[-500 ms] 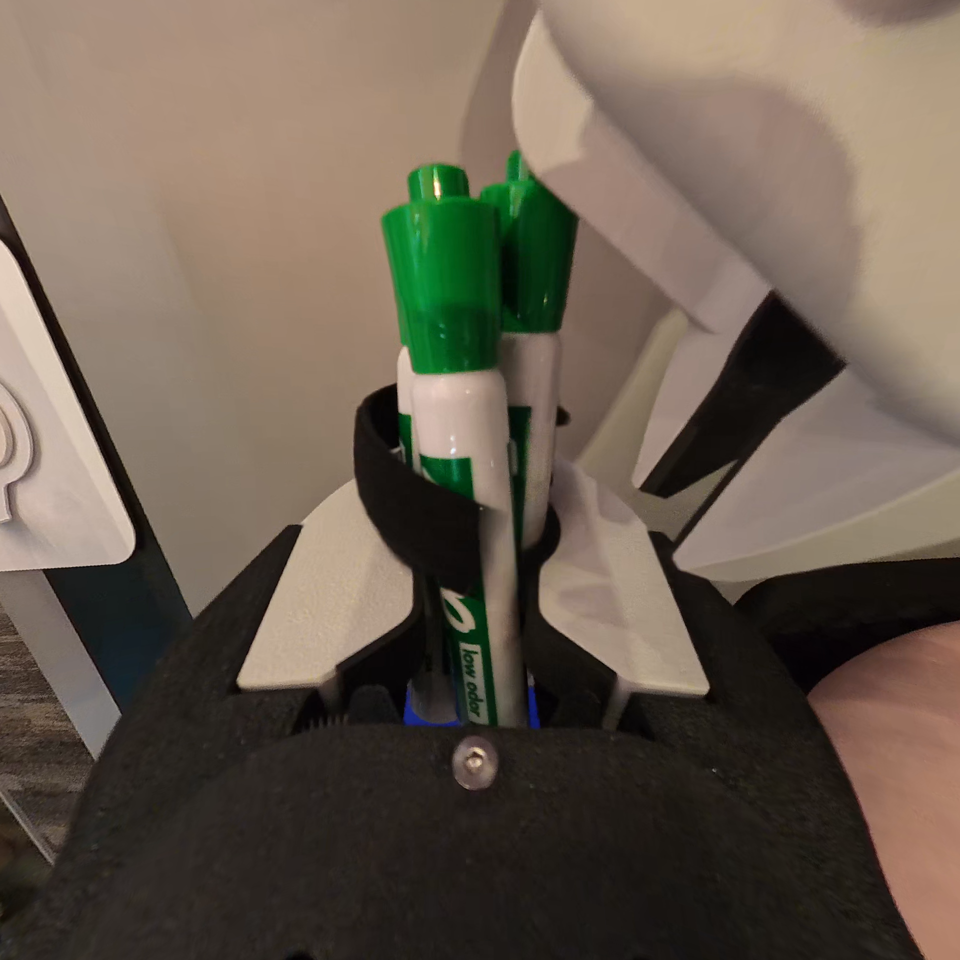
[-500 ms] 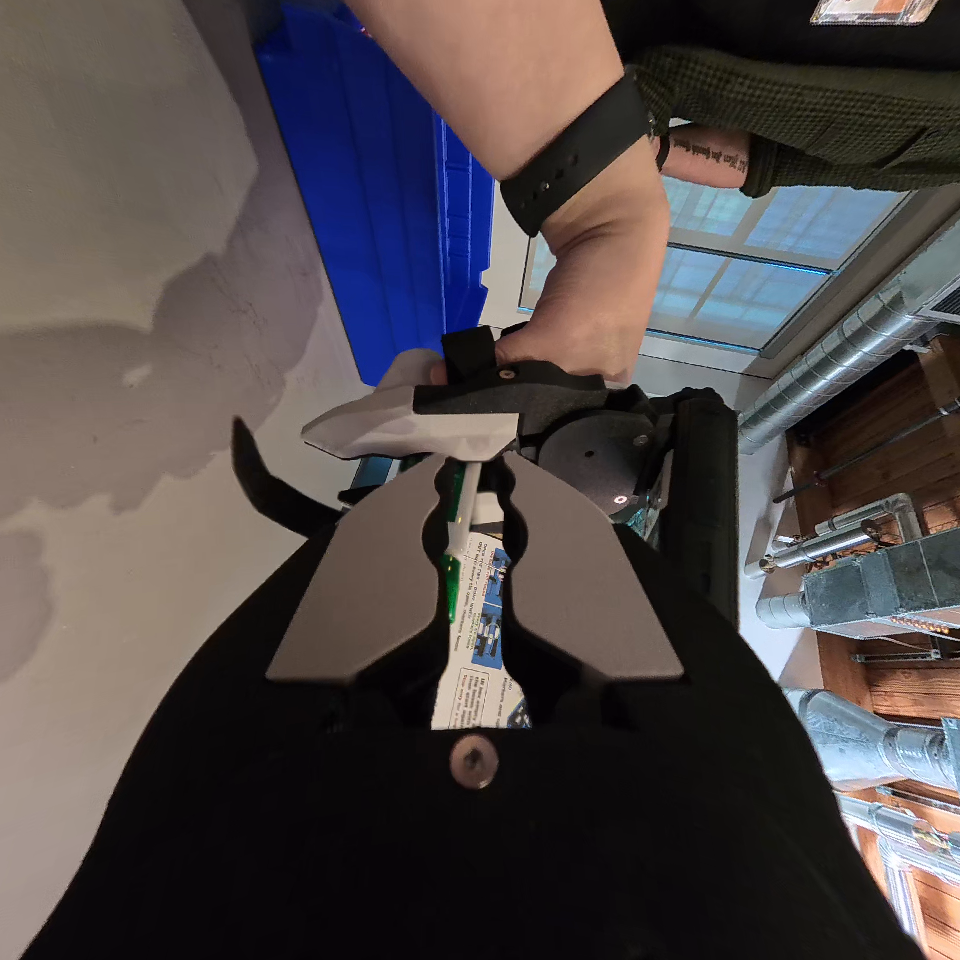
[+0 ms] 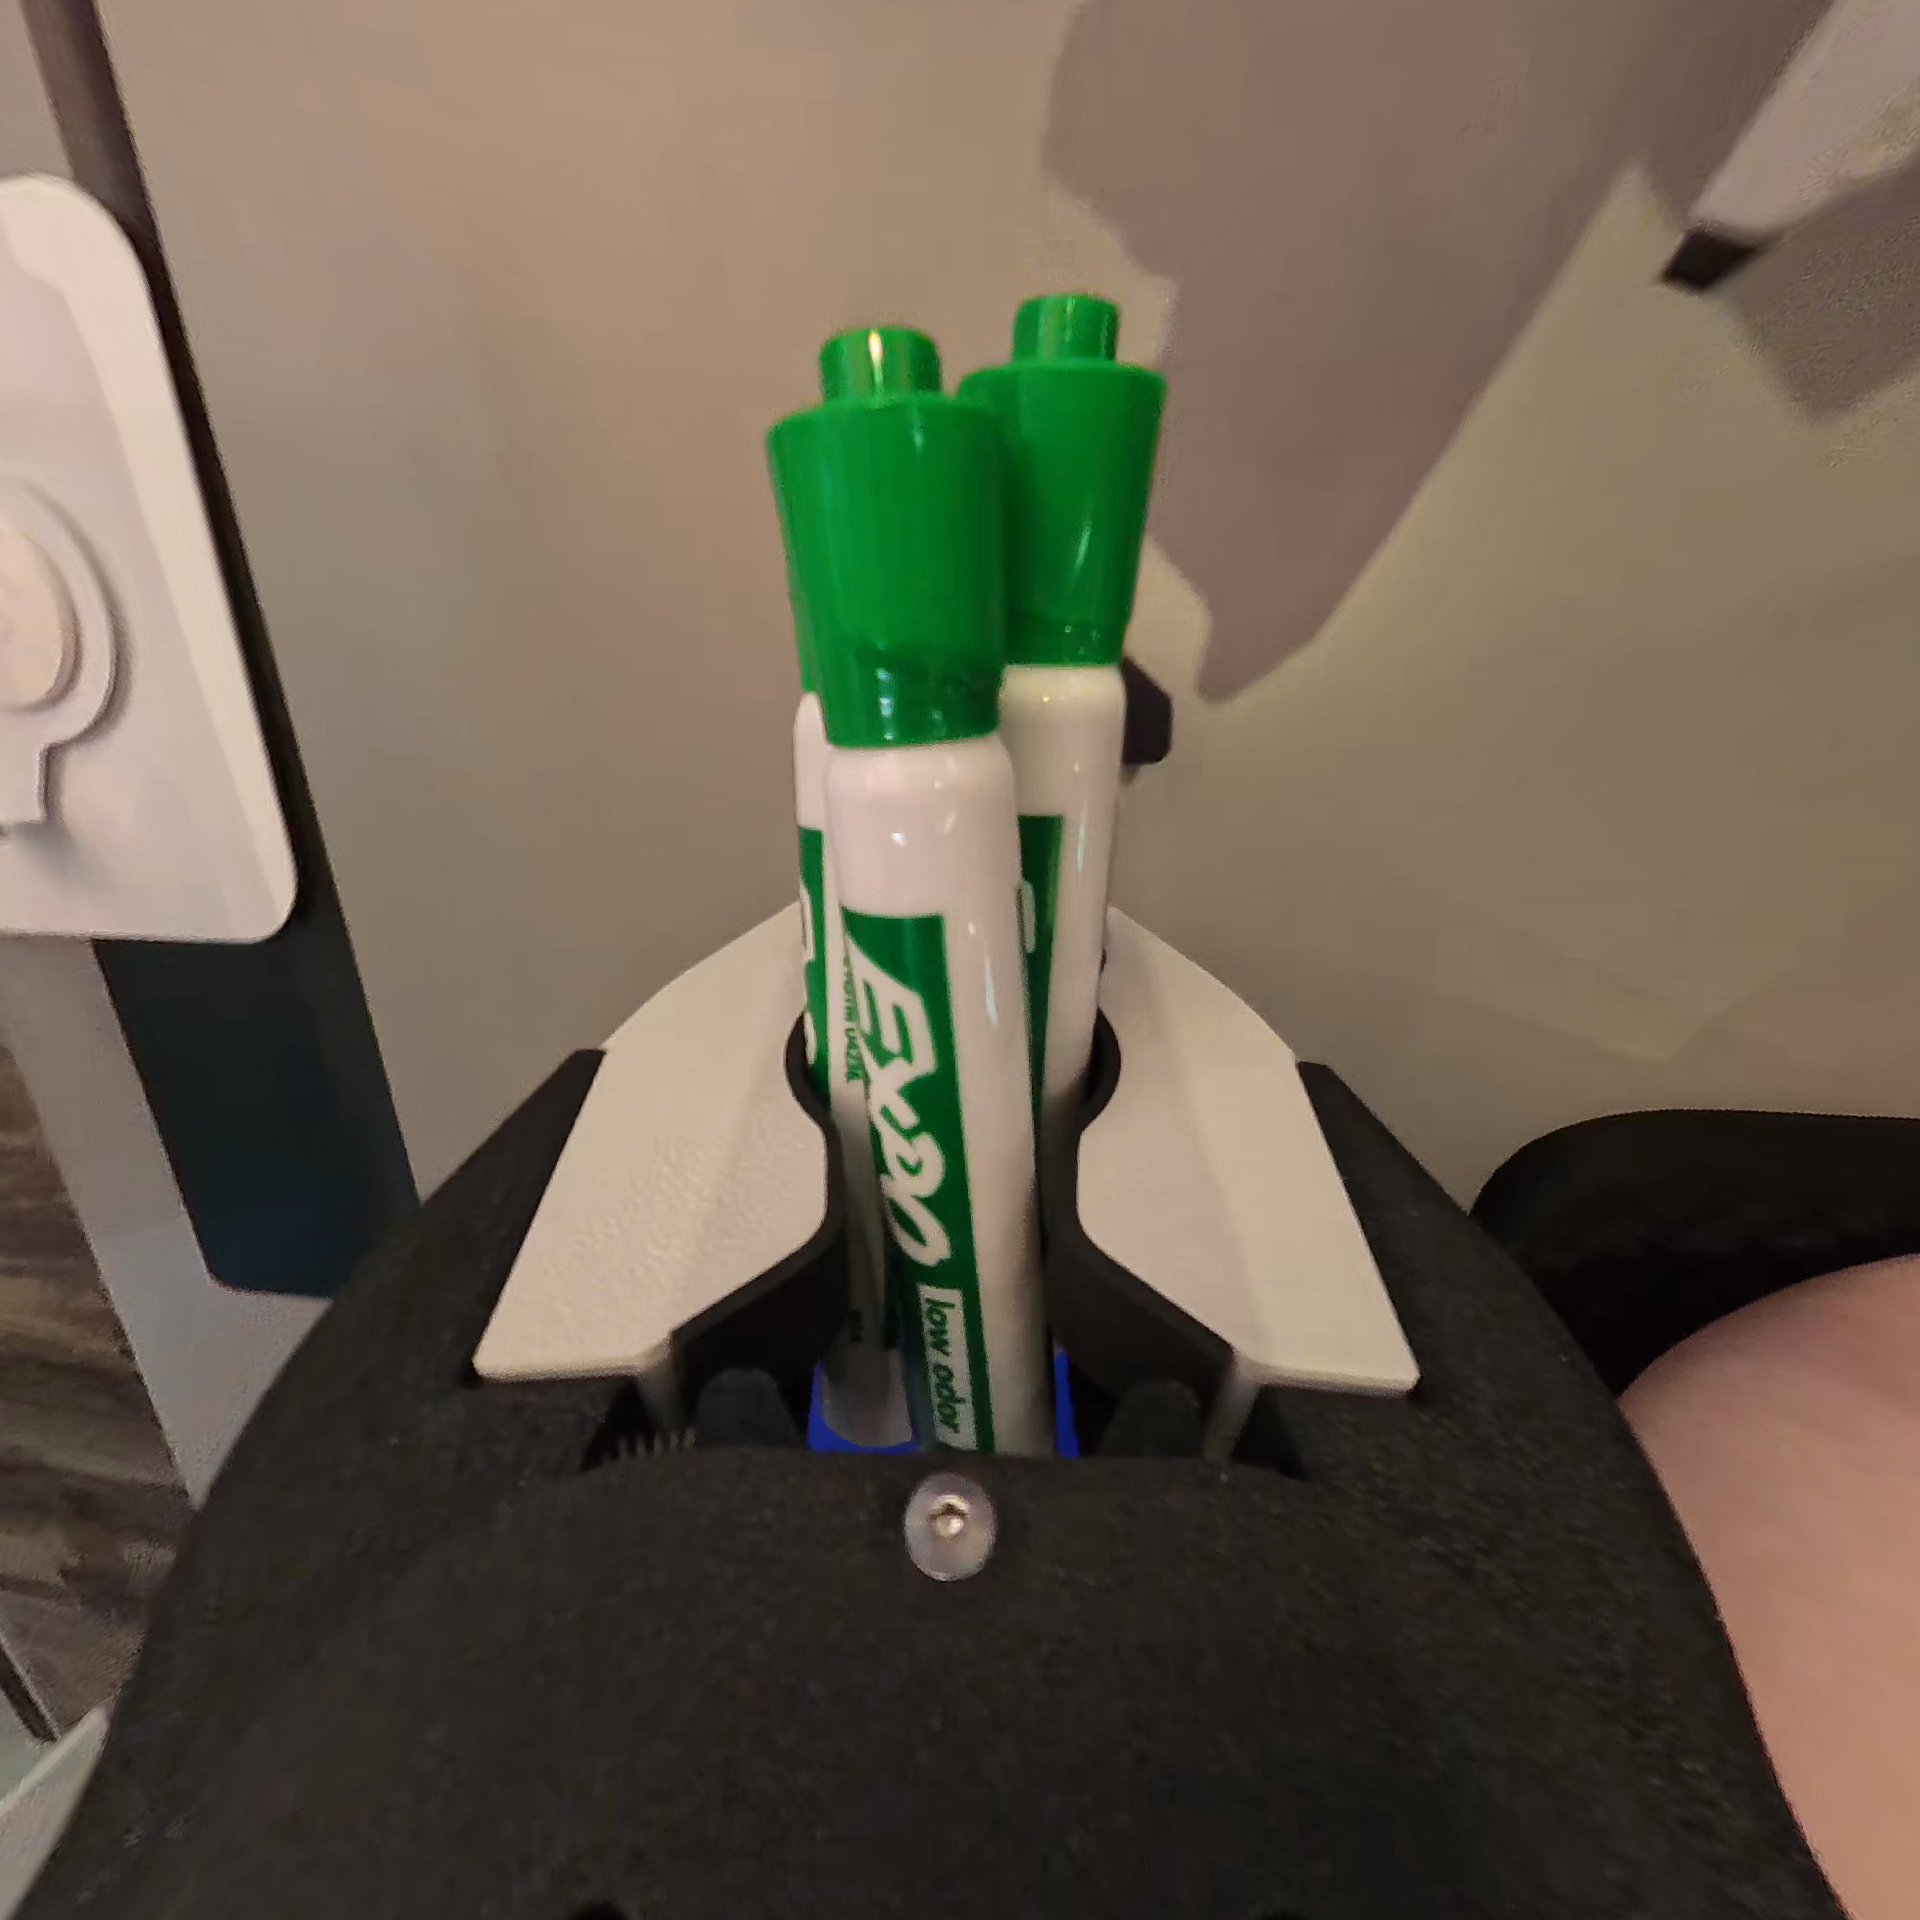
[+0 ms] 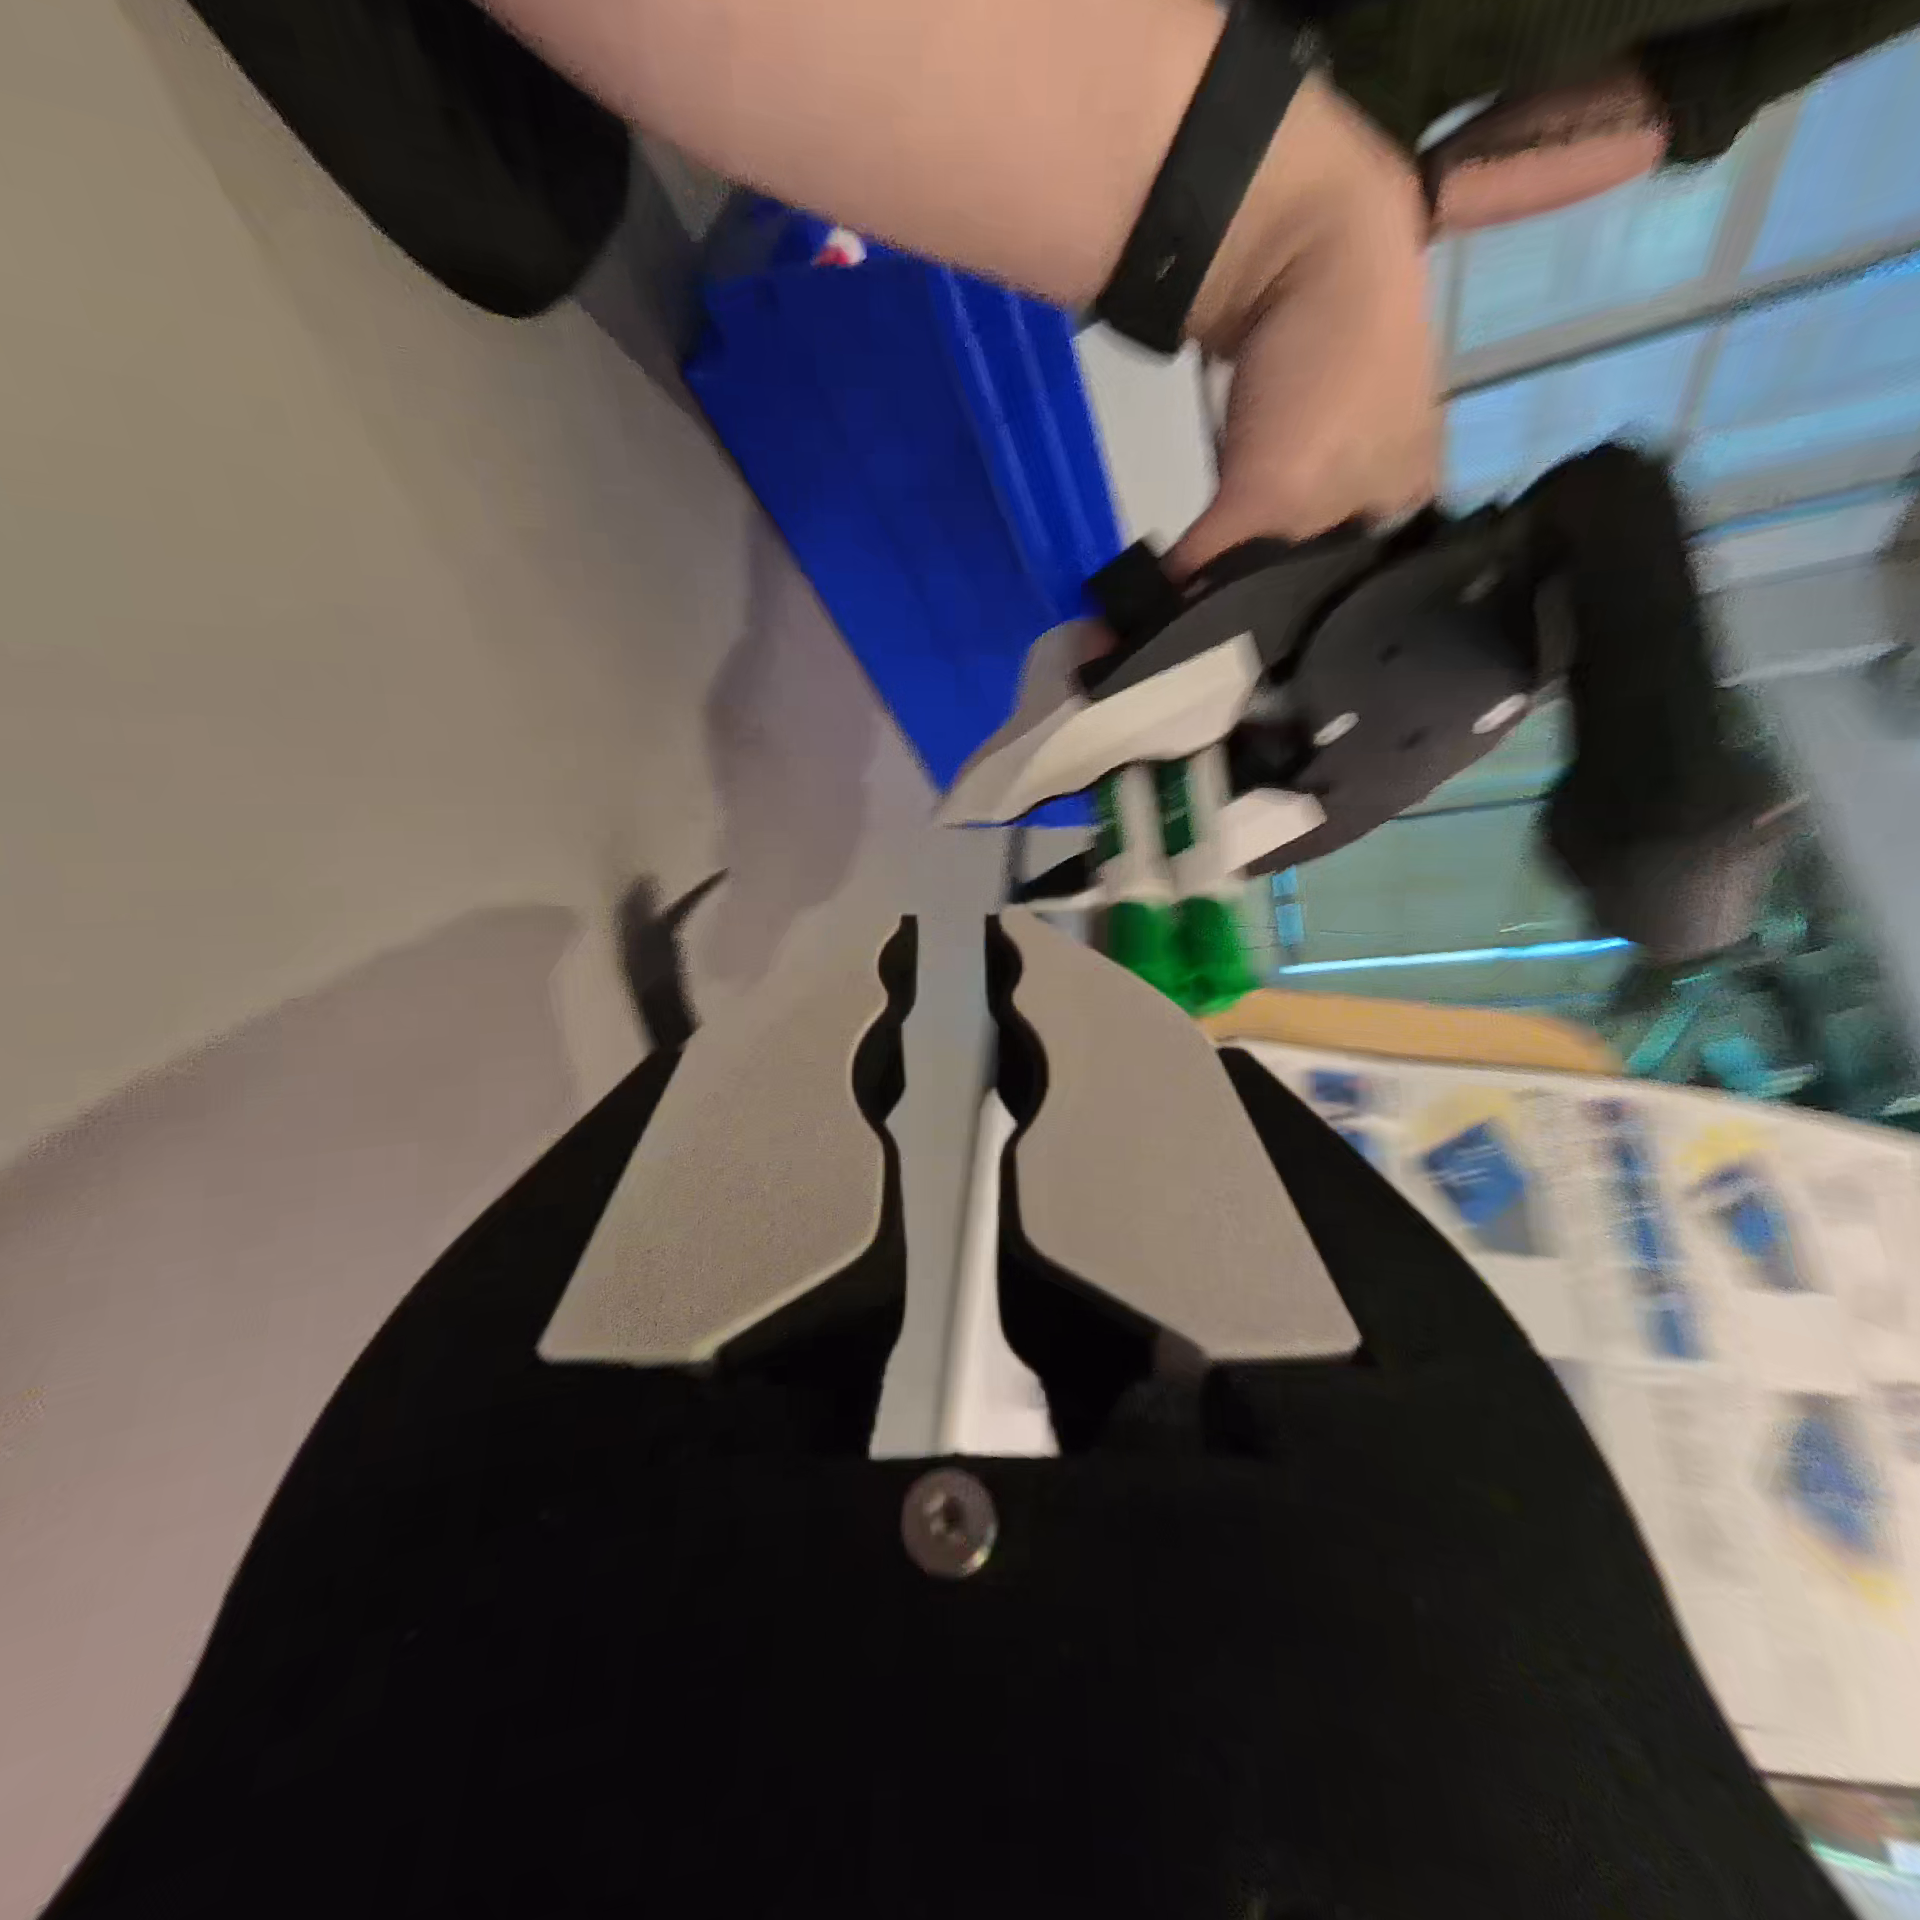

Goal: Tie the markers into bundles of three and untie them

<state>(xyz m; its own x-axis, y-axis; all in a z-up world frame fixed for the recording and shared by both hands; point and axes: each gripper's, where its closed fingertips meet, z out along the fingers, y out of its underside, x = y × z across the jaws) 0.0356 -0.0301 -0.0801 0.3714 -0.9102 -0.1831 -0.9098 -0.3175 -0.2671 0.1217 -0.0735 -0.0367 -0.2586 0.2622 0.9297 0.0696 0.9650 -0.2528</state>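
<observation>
Left tongs (image 3: 951, 1081): closed around a bunch of green-capped markers (image 3: 914, 790), held upright by their barrels, caps pointing away from the camera.
Right tongs (image 4: 951, 935): nearly closed; nothing visible between the tips, though the frame is blurred. They stand just beside the marker caps in the right wrist view.
Strap (image 3: 1143, 712): only a small black piece shows behind the right-hand marker, just under its cap. No band crosses the front of the barrels, so the bundle is judged unbound or nearly so.
Count, markers: three caps visible in the left wrist view, one largely hidden behind the front one; two clear in the right wrist view.
Count, tongs: two, one per hand (image 4: 1320, 395).
Other items: one blue bin (image 4: 904, 499) and printed sheets (image 4: 1621, 1226) on the grey worktop (image 4: 260, 727).
Risk 1: with no band, the markers rely on the left grip alone; easing it could let one slide out.
Risk 2: the strap may drop unnoticed.
</observation>
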